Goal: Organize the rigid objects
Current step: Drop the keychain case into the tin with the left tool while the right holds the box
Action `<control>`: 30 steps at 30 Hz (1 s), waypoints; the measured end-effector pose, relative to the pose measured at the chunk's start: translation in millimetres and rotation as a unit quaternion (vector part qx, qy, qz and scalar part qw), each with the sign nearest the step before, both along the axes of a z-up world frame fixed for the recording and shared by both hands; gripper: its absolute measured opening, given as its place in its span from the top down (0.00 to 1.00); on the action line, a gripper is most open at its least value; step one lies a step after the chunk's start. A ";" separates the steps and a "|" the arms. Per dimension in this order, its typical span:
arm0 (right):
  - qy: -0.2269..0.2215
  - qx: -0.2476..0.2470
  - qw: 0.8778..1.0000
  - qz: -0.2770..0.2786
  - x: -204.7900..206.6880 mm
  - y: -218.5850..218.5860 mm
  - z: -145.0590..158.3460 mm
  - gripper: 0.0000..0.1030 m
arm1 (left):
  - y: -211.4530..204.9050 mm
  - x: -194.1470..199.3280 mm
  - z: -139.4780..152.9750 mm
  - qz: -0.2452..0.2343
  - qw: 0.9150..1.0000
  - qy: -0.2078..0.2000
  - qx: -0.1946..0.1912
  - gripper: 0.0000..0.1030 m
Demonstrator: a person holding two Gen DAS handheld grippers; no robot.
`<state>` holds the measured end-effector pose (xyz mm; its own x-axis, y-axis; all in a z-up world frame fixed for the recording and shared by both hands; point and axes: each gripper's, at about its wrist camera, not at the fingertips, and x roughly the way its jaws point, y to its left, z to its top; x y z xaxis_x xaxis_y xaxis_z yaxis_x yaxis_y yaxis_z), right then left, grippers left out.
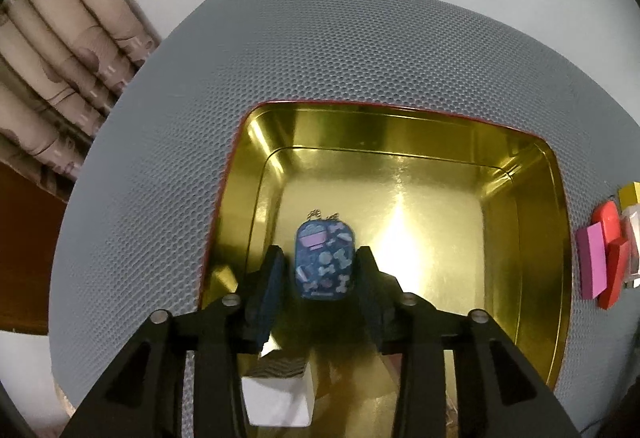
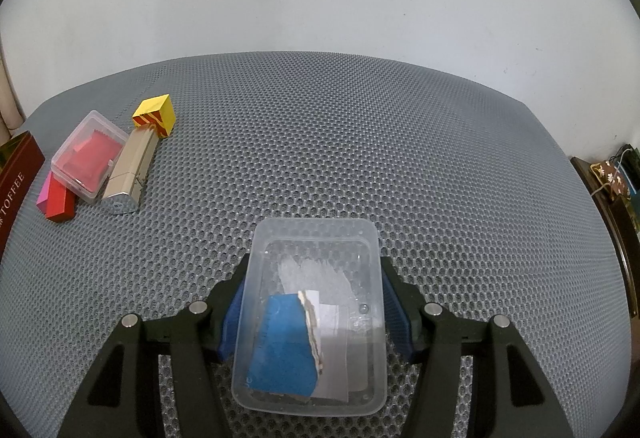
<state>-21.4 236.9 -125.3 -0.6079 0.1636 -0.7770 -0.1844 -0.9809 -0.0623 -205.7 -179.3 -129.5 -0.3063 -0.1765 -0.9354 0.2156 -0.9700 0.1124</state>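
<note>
Inside the gold tin (image 1: 520, 166) on the grey-matted counter (image 2: 360, 142), the left gripper (image 1: 320, 258) stands with jaws spread clear of a blue patterned tag (image 1: 324, 262). Beside the tin, the right gripper (image 2: 312, 310) pinches a clear plastic box (image 2: 312, 278).

Between the left jaws, a glossy gold metal tin (image 1: 400, 142); between the right jaws, clear smooth plastic box (image 2: 316, 238); matt honeycomb mat (image 2: 360, 142).

The gold-lined tin (image 1: 400, 174) is viewed steeply from close above by the left wrist camera. The grey honeycomb mat (image 2: 360, 142) is viewed obliquely by the right. The coloured blocks (image 1: 604, 262) are shared.
</note>
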 end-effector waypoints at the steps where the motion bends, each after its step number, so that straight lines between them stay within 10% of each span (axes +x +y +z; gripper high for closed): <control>1: 0.000 0.000 1.000 0.000 0.2 0.7 0.0 0.42 | 1.2 2.3 2.6 0.000 1.000 0.002 0.001 0.66; 13: 0.001 -0.005 1.000 0.001 1.4 3.4 3.0 0.43 | 13.0 100.6 71.8 0.040 0.993 0.112 -0.009 0.43; 30: 0.004 0.000 1.000 0.029 -1.3 -28.2 31.3 0.43 | -8.3 155.6 62.5 0.099 0.985 0.129 -0.058 0.35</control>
<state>-22.7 208.7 -93.9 -0.6226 0.1282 -0.7719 -0.1283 -0.9899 -0.0608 -50.1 -187.6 -67.0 -0.4806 -0.3580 -0.8005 0.4355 -0.8898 0.1364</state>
